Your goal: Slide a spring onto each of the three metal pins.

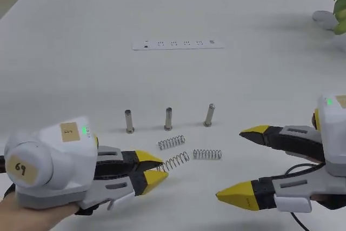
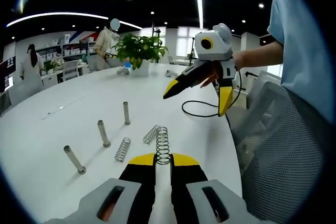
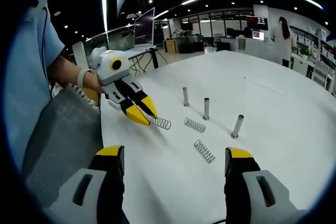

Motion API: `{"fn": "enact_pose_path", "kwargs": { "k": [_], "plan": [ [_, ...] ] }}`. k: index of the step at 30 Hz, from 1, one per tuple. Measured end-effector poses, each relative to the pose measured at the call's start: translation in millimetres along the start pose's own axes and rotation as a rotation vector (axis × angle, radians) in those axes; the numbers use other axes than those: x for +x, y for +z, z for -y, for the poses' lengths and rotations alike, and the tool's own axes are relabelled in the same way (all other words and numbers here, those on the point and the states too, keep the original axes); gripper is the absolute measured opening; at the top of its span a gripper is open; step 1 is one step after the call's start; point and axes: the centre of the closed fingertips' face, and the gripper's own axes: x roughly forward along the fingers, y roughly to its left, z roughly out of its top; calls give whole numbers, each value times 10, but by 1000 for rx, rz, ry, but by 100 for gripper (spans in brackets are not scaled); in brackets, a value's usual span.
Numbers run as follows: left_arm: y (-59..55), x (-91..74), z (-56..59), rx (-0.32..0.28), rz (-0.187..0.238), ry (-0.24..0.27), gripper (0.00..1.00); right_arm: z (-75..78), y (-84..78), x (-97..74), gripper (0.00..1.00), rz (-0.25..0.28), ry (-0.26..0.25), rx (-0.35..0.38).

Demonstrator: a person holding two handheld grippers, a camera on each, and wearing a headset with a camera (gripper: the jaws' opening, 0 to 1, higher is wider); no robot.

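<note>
Left tongs (image 1: pixel 155 167), at the lower left of the head view, are clamped on one end of a spring (image 1: pixel 175 161). Right tongs (image 1: pixel 238 163), lower right, gape wide and hold nothing. Two loose springs (image 1: pixel 171 142) lie on the desk (image 1: pixel 81 52) just below three upright metal pins (image 1: pixel 168 118) at frame centre.

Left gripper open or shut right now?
Shut. The left gripper pinches one end of a spring between its yellow tips; the rest sticks out ahead.
</note>
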Motion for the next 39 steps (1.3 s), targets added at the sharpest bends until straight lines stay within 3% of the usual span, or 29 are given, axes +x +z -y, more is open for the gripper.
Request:
{"fn": "enact_pose_path", "kwargs": {
  "k": [13,17,29,39],
  "plan": [
    [92,10,85,8,15,-42,2,-111,117,153,58,6,60,-12],
    [116,13,85,8,20,-40,2,-158,115,189,46,0,87,0],
    [170,27,112,15,30,-50,2,-158,176,260,37,18,95,14],
    [192,31,165,20,35,-76,2,-229,185,299,26,-4,139,-1]
  ]
}}
